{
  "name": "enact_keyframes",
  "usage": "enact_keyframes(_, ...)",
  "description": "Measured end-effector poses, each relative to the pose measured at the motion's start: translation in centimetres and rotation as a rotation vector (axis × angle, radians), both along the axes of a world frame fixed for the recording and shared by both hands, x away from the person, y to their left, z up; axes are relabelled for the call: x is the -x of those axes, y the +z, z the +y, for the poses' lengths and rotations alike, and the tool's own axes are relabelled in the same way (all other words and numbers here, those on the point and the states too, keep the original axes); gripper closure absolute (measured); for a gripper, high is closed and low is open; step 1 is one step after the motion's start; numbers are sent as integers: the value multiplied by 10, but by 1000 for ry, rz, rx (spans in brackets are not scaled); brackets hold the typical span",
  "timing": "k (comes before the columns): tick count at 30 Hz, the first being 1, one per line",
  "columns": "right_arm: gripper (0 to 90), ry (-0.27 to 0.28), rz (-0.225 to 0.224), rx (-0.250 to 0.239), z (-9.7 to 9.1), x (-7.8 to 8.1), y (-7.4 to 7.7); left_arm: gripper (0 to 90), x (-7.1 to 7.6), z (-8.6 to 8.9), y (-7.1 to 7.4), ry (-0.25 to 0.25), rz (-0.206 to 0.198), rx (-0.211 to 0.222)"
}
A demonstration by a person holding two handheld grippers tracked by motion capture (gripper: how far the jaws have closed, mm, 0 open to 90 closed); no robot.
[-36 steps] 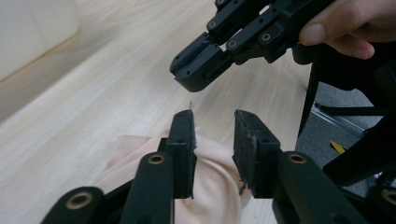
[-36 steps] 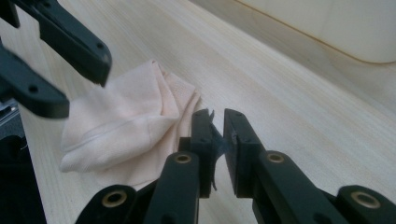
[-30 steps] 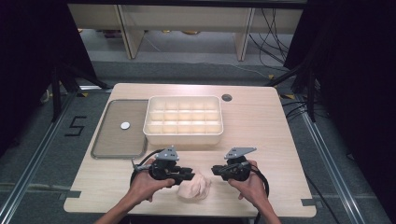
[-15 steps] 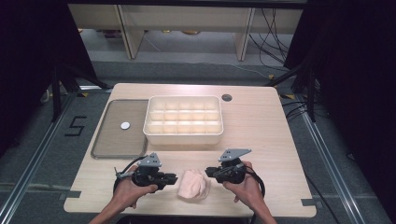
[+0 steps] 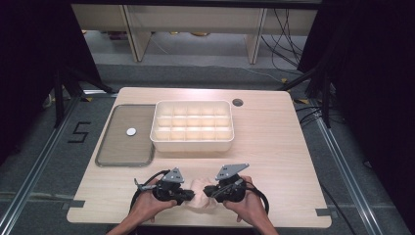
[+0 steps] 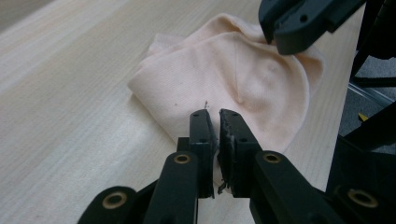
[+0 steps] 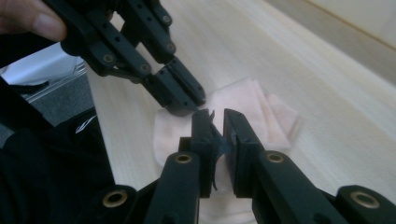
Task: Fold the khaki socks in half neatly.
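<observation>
A peach cloth (image 5: pixel 200 202) lies crumpled near the table's front edge, between my two grippers. My left gripper (image 5: pixel 190 197) points right, and its tips meet the cloth's left edge. In the left gripper view its jaws (image 6: pixel 214 114) have just been closing and stand almost together. Only a frayed pad shows in the slit, and the cloth (image 6: pixel 233 74) spreads just beyond the tips. My right gripper (image 5: pixel 207 192) points left with its tips on the cloth's right side. Its jaws (image 7: pixel 215 113) are shut over the cloth (image 7: pixel 261 116), with nothing pinched that I can see.
A cream compartment tray (image 5: pixel 193 143) stands mid-table behind the grippers. A flat grey tray (image 5: pixel 122 149) holding a white disc (image 5: pixel 131 131) lies to its left. A dark cable hole (image 5: pixel 238 102) is at the back. The table's front edge runs just under both hands.
The left hand swung out to the left away from the cloth, then came back and lower to its left edge. The right gripper slid left onto the cloth.
</observation>
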State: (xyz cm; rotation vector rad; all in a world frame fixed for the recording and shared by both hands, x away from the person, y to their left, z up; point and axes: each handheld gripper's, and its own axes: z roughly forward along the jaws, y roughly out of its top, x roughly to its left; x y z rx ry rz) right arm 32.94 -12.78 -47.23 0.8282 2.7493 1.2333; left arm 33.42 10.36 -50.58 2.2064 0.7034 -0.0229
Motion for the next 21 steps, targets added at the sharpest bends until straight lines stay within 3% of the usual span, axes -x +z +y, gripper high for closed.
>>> enact_keyframes(3,836,12,8,24,4,3,-4,831,3,-1,-1,2,4,-5)
enact_keyframes(4,840,34,6,63,4,5,-7,831,6,-3,0,-1,0,-14)
enact_keyframes(6,842,37,24,69,3,6,-9,831,8,-3,-1,-8,-1,-19)
enact_keyframes(7,845,34,19,97,-1,8,-11,831,10,-4,0,-5,-3,-19)
enact_keyframes(11,849,25,9,130,-10,8,-14,830,11,-6,-1,-7,-10,-24)
enact_keyframes(13,849,-11,22,146,-16,9,-22,828,13,-7,-1,8,-10,-20)
enact_keyframes(14,849,-11,22,146,-16,9,-22,826,13,-7,-1,8,-10,-20)
enact_keyframes(15,850,-22,32,149,-17,10,-24,826,12,-6,1,-12,-36,-38)
enact_keyframes(16,850,-17,34,137,-17,9,-24,819,16,-7,4,-11,-54,-16)
enact_keyframes(19,850,-21,44,163,-16,11,-22,815,21,-7,8,-14,-77,-8)
enact_keyframes(20,850,5,17,154,-16,9,-24,815,25,-9,9,-18,-69,11)
enact_keyframes(21,850,-2,28,152,-16,10,-23,816,28,-9,11,-29,-77,5)
